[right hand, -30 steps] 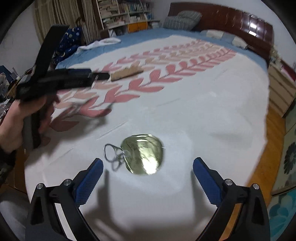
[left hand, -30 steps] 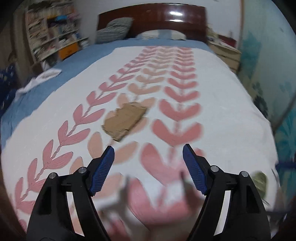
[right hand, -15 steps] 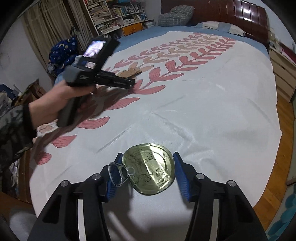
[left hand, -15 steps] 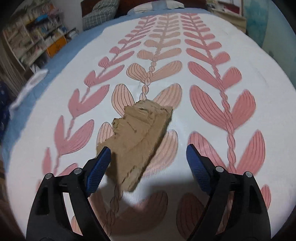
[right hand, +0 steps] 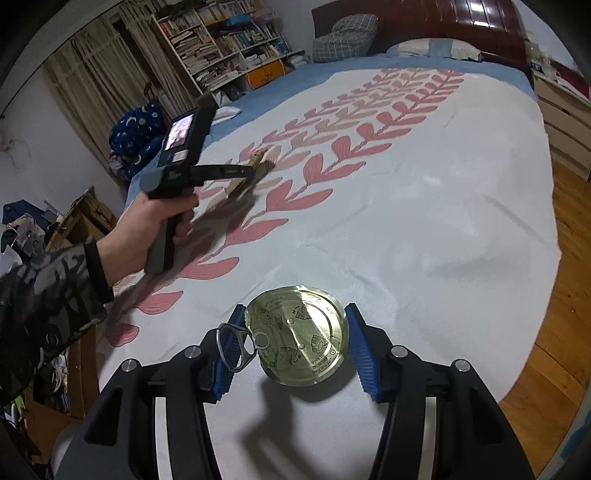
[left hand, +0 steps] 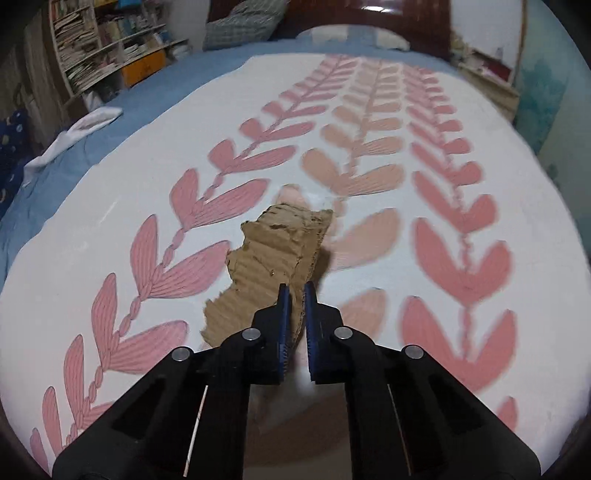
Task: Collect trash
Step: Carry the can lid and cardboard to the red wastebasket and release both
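A torn brown cardboard piece tilts up off the white bedspread with pink leaf print. My left gripper is shut on its near right edge. In the right wrist view the same gripper is seen from the side in a person's hand, with the cardboard piece at its tip. A round gold can lid with a pull ring sits between the blue pads of my right gripper, which press on its two edges. The lid casts a shadow on the cover below.
A bookshelf and curtains stand along the left wall. At the head of the bed lie a checked pillow and a dark headboard. On the blue sheet lies a white cloth. At the right are wooden floor and drawers.
My left gripper moved up to the cardboard, shut on its edge and tipped it up. My right gripper closed from wide open onto the can lid and rolled a little.
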Demonstrator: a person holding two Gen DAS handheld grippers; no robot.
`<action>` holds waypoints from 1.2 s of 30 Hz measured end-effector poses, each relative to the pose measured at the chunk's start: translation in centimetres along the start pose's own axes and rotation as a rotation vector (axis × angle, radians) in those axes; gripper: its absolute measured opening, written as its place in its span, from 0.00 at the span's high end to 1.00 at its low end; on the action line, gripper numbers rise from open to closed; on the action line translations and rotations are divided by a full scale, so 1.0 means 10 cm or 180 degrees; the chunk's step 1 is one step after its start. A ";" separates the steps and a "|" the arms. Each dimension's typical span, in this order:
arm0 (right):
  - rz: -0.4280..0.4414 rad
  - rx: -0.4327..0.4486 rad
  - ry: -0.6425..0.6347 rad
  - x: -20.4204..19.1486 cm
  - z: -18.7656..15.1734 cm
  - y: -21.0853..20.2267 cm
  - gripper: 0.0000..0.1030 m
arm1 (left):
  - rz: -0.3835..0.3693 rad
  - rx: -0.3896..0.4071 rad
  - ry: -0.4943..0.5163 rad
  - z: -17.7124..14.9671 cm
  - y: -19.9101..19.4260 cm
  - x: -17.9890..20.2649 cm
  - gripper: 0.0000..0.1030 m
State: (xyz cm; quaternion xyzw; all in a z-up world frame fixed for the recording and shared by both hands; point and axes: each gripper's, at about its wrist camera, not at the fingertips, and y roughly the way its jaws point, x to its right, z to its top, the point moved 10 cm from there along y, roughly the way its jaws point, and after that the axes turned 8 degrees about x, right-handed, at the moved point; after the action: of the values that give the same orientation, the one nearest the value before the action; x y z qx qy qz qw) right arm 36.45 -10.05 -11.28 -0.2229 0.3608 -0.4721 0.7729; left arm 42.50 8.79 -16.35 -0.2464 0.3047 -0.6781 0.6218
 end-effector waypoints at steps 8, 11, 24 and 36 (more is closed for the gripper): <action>-0.0004 0.0149 0.0080 0.06 0.10 -0.39 0.48 | -0.0351 0.0211 0.0144 0.07 -0.66 0.49 0.97; -0.0036 0.0273 0.0130 0.13 0.12 -0.79 0.48 | -0.0648 0.0388 0.0254 0.13 -1.26 1.03 0.97; -0.1187 0.0355 0.0995 1.73 -1.61 -3.14 0.48 | -0.2435 -0.0461 0.1010 -1.38 -2.86 4.76 0.97; -0.1211 -0.0167 0.2083 2.41 -3.44 -2.61 0.46 | -0.2227 -0.1489 0.1371 -2.80 -2.30 5.60 0.97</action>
State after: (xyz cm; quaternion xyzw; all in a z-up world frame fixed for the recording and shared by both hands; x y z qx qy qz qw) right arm 2.27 -43.50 -23.83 -0.1430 0.5527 -0.6439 0.5093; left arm 0.68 -42.92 -21.75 -0.3214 0.4700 -0.7957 0.2064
